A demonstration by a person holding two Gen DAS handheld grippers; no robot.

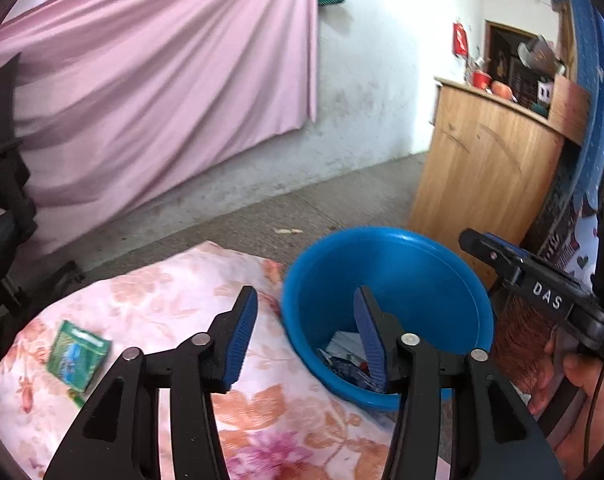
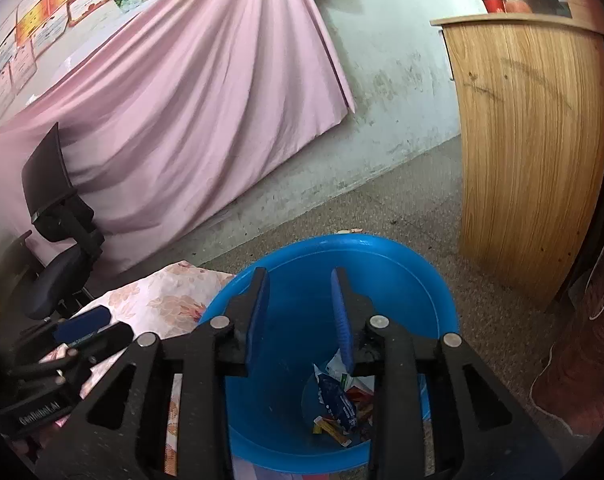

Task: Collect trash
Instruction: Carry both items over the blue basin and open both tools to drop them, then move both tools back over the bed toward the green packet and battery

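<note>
A blue plastic tub (image 1: pixel 418 264) stands at the right edge of a floral cloth (image 1: pixel 154 300); several wrappers (image 1: pixel 344 354) lie in its bottom. A green packet (image 1: pixel 78 354) lies on the cloth at the left. My left gripper (image 1: pixel 306 332) is open and empty, straddling the tub's near left rim. My right gripper (image 2: pixel 300 312) is open and empty, held over the tub (image 2: pixel 402 276), with the wrappers (image 2: pixel 338 404) below it. The right gripper also shows in the left wrist view (image 1: pixel 502 256), the left one in the right wrist view (image 2: pixel 82 328).
A wooden cabinet (image 1: pixel 482 176) stands right of the tub, with a dark patterned fabric (image 2: pixel 582 360) beside it. A pink sheet (image 2: pixel 182 112) hangs on the back wall. A black office chair (image 2: pixel 58 236) stands at the left. The floor (image 2: pixel 382 208) is bare concrete.
</note>
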